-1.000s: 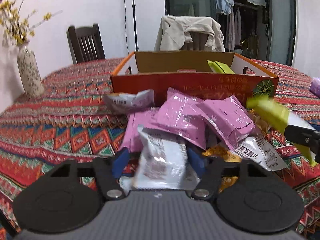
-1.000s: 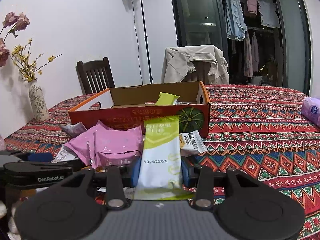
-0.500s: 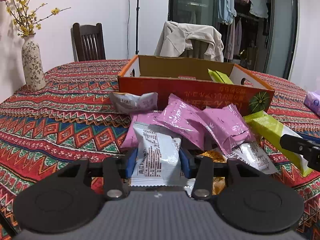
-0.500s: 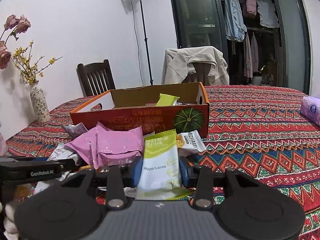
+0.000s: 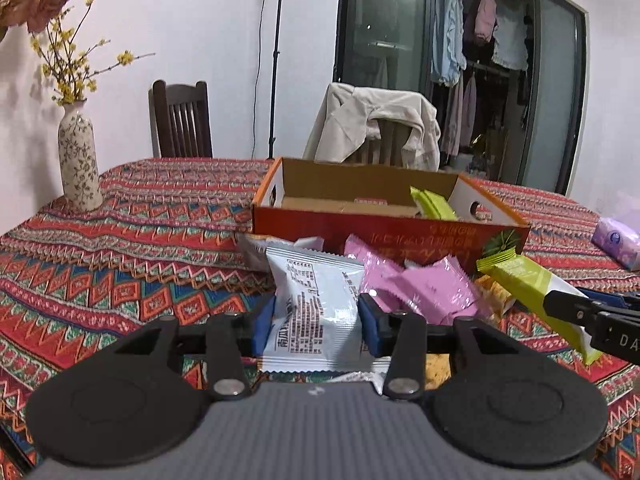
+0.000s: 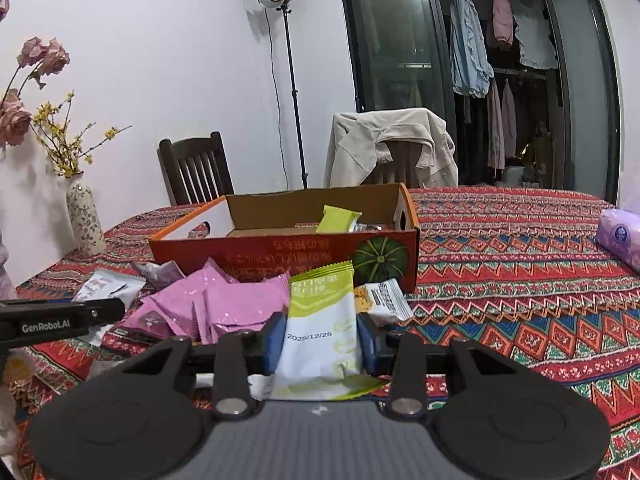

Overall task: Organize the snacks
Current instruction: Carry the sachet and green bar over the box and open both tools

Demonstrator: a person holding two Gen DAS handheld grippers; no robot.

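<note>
My left gripper (image 5: pixel 318 316) is shut on a white snack packet (image 5: pixel 314 300) and holds it above the table. My right gripper (image 6: pixel 322 338) is shut on a green and white snack bar (image 6: pixel 322 320); that bar also shows at the right of the left wrist view (image 5: pixel 528 284). An open orange cardboard box (image 5: pixel 384 228) stands just beyond, with a green packet (image 5: pixel 432 202) inside. A pile of pink packets (image 5: pixel 420 284) lies in front of the box, also seen in the right wrist view (image 6: pixel 212 304).
A flowered vase (image 5: pixel 78 160) stands at the table's far left. A purple tissue pack (image 6: pixel 620 236) lies at the far right. Two chairs stand behind the table, one draped with a beige jacket (image 5: pixel 376 120). The patterned tablecloth (image 6: pixel 520 280) covers the table.
Both grippers have lifted their packets higher and level. The white packet came up off the pile. The green bar has dropped slightly in the right wrist view.
</note>
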